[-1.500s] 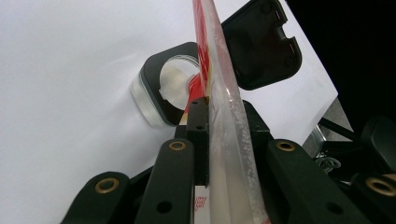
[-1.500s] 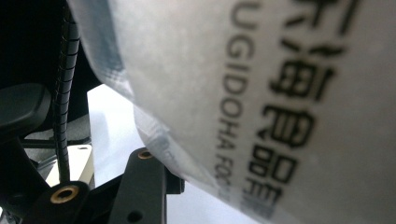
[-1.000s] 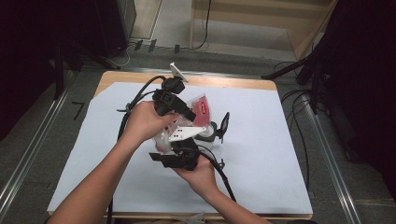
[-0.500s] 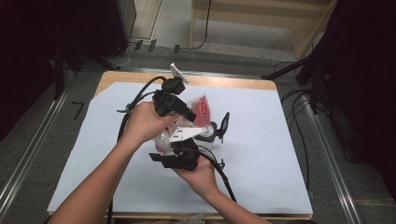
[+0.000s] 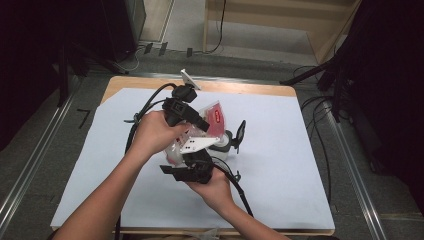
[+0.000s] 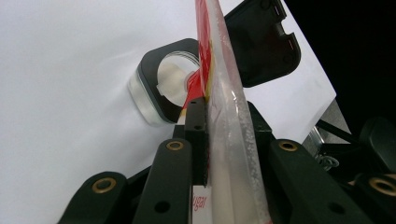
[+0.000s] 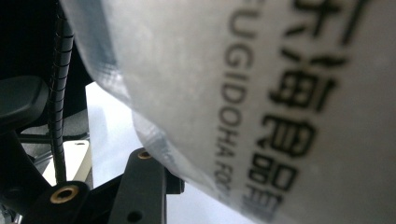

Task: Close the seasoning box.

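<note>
Both tools are clamped on one clear bag [image 5: 212, 122] mid-frame: left tool [image 6: 205, 140] pinching its edge, right tool [image 5: 192, 167] gripping lower down. Looks like pouring into the open-lidded jar [image 6: 166, 86] below; next comes tilting carefully.

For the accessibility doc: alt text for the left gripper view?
The left tool pinches a clear plastic bag with red print, seen edge-on. Beyond it, on the white table cover, sits a clear container with its black lid flipped open.
</note>
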Available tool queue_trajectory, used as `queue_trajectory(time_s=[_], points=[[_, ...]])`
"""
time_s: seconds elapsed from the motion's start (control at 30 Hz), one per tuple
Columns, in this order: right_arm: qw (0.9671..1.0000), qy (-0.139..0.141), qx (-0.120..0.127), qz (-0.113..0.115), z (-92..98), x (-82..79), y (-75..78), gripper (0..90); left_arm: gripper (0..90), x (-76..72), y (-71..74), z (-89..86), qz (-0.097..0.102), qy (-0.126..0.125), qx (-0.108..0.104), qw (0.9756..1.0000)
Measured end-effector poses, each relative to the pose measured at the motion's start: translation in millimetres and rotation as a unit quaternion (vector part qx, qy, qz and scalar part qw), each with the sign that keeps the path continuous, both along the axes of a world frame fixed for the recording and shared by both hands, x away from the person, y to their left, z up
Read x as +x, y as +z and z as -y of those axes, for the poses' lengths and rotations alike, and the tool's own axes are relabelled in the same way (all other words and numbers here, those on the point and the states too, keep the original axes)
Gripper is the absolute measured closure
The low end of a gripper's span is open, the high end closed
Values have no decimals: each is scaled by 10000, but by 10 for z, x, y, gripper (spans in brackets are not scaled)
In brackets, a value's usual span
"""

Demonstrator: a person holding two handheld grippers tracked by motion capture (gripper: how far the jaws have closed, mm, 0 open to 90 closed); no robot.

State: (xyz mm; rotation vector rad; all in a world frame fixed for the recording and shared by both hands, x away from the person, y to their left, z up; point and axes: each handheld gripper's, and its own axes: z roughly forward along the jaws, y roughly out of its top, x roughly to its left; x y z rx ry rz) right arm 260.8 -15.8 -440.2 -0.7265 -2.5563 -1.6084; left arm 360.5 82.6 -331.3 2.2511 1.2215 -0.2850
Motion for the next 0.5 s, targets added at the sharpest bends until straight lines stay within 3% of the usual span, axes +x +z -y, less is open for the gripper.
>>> queue_trajectory(time_s=[0.5], points=[[10000, -11, 59, -32, 0, -2, 15, 629, 785, 6, 26, 37, 1, -8, 93, 10000]])
